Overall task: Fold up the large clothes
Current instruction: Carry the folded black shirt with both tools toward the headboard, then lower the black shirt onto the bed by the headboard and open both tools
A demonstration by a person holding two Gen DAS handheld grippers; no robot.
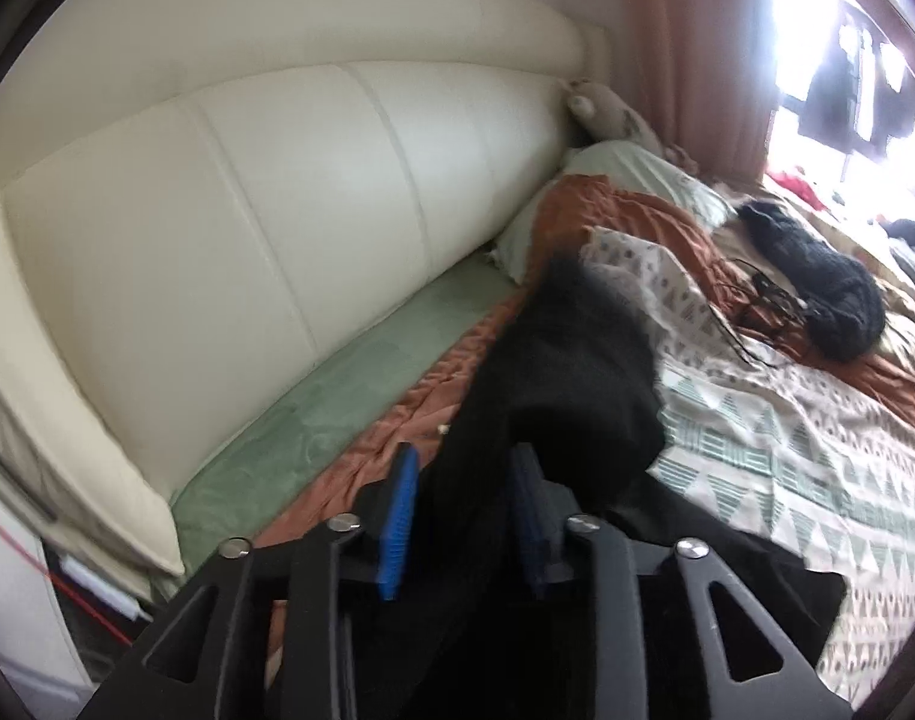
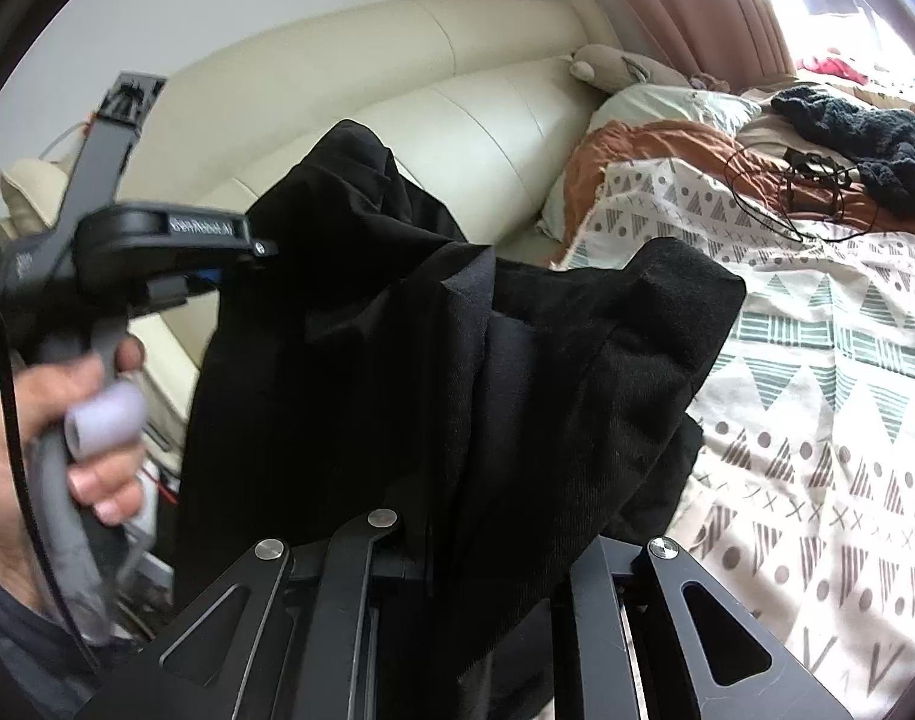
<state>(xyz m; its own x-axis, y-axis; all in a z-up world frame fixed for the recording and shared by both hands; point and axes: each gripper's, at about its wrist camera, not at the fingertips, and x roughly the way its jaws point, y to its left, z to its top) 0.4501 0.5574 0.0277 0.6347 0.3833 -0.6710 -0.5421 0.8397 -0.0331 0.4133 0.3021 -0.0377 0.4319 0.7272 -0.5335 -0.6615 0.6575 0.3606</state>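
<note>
A large black garment hangs bunched over the bed's near edge. In the left wrist view my left gripper stands open. Its blue pads are apart, and a fold of the garment lies loosely between them, clear of the left pad. In the right wrist view the black garment drapes up out of my right gripper, which is shut on it. The cloth hides its fingertips. A hand holds the left gripper at the garment's left edge.
A cream padded headboard runs along the left. The bed carries a green sheet, an orange blanket, a triangle-patterned quilt, a pale pillow, a black knitted item with thin cables, and a soft toy.
</note>
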